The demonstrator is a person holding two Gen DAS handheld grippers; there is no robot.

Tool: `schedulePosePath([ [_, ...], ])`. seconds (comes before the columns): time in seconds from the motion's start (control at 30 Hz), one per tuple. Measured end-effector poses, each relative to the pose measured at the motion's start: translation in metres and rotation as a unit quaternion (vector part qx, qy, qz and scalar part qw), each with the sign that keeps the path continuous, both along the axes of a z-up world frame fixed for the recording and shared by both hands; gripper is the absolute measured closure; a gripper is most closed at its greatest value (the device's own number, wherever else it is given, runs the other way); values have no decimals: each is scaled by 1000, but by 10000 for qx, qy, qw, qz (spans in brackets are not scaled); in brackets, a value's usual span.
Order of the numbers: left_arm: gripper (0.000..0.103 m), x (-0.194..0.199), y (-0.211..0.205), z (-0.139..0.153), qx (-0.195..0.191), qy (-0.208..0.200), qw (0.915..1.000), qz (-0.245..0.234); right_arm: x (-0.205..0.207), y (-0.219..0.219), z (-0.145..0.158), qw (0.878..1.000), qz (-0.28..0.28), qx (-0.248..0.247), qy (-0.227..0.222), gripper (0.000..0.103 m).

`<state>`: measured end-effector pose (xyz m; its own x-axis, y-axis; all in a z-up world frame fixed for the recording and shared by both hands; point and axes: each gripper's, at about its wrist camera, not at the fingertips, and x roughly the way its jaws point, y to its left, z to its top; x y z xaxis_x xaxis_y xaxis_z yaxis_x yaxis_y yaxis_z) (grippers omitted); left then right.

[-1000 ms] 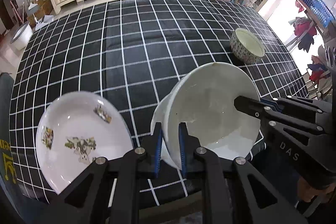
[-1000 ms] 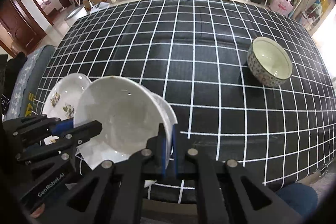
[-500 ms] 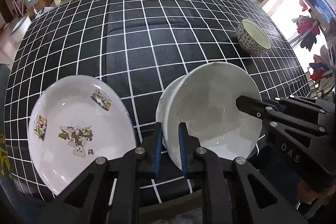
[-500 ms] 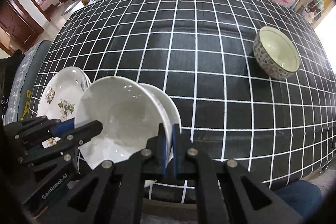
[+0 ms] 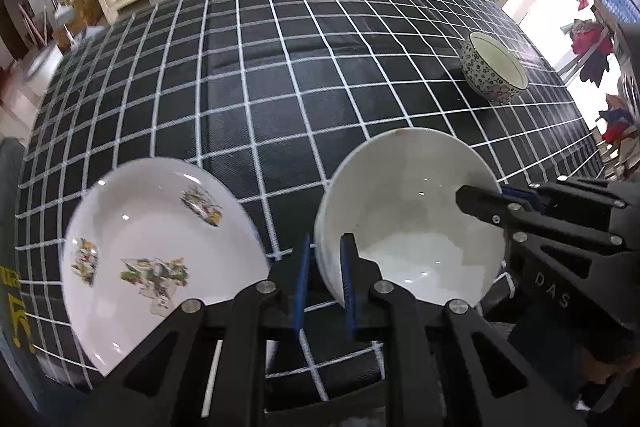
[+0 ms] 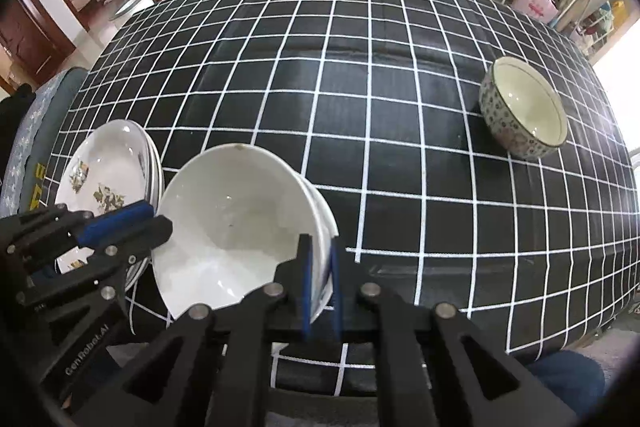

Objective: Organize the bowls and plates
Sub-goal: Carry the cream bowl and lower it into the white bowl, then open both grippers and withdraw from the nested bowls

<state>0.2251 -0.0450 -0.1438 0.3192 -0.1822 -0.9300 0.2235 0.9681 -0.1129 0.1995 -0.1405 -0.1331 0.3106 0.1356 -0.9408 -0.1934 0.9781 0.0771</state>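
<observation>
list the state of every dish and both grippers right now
white bowl: upright, empty, rim straddled on opposite sides by both grippers
left gripper: jaws astride the bowl's left rim, a gap showing
right gripper: jaws astride the bowl's right rim
decorated plates: stacked, beside the bowl, top one empty
patterned bowl: upright, empty, alone at far right
checked tablecloth: spread flat

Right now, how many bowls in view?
2. White bowl at near edge, held by left gripper and right gripper; patterned bowl far right. Another may be nested under the white one.
</observation>
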Motion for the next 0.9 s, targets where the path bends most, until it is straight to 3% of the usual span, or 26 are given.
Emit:
schedulePosePath([
  [0.13, 88, -1, 5, 1, -42, -29, 10000, 30, -1, -5, 3, 10000, -65, 34, -43, 89],
  [0.3, 85, -4, 8, 8, -117, -129, 9998, 81, -8, -12, 15, 9993, -149, 32, -333, 54],
  [0.4, 78, -8, 9, 17, -188, -250, 9994, 138, -14, -21, 27, 9981, -276, 128, -534, 50],
  [0.77, 78, -11, -3, 54, -301, -802, 9958, 311, -27, -63, 63, 9913, -784, 253, -1022, 48],
  [0.9, 72, -12, -13, 70, -251, -1098, 9933, 241, -30, -79, 76, 9882, -911, 271, -1200, 48],
])
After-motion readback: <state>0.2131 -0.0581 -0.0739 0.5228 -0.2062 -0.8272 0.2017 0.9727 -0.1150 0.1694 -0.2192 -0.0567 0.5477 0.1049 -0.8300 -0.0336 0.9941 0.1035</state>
